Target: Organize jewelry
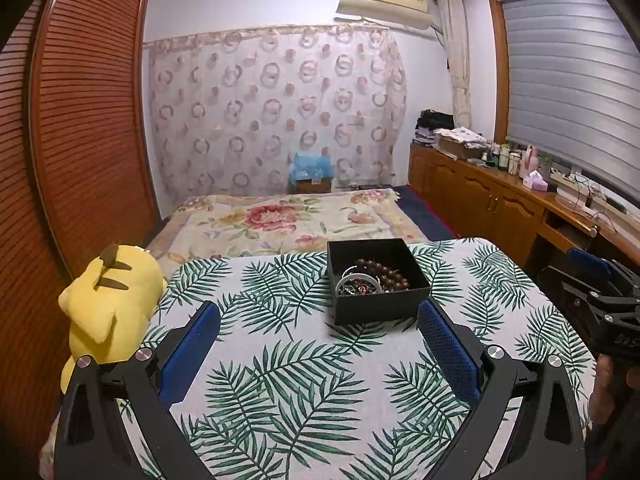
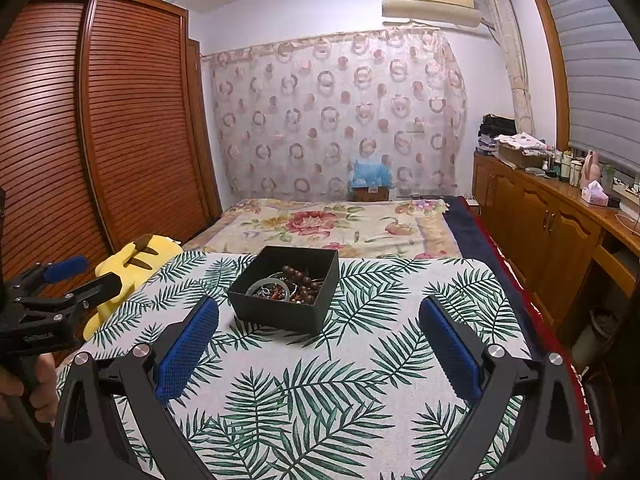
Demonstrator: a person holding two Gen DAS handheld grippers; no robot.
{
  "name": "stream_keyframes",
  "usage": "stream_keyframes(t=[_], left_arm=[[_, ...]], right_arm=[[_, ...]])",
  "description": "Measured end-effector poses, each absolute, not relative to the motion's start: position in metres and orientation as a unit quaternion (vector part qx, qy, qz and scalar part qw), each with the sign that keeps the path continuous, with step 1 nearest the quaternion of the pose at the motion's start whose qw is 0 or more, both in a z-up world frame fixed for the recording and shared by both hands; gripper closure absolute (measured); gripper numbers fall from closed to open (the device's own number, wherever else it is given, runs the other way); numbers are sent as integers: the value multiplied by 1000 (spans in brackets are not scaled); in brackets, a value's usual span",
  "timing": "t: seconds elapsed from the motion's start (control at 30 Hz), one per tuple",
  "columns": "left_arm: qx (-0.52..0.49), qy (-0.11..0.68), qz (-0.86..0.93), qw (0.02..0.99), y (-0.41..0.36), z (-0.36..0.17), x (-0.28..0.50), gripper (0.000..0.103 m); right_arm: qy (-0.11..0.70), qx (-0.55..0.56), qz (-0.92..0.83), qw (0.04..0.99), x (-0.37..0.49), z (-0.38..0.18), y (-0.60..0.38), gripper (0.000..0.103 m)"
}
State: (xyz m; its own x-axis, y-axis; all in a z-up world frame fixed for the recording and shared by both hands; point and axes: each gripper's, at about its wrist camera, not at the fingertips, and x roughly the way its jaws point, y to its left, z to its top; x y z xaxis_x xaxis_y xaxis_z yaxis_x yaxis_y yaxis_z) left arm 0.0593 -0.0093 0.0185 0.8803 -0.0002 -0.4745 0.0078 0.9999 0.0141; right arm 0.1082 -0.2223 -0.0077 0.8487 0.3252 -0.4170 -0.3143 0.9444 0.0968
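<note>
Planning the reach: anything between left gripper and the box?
Nothing: only bare leaf-print cloth between the open left gripper and the box, in the left wrist view.

Black box [image 1: 378, 280], green-fern tablecloth [image 1: 304, 380]

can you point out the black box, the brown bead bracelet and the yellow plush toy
black box [image 1: 382, 302], left wrist view, on its near outer wall
brown bead bracelet [image 1: 386, 274], left wrist view, on the beads inside the box
yellow plush toy [image 1: 108, 300], left wrist view, on its yellow body beside the table
</note>
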Motion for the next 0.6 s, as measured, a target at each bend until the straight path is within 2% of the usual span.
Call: stream_keyframes(t=[0.6], left_arm=[[6, 242, -6, 970, -10, 21, 58, 8]], right_arm=[[217, 12, 166, 962, 109, -9, -221, 2]])
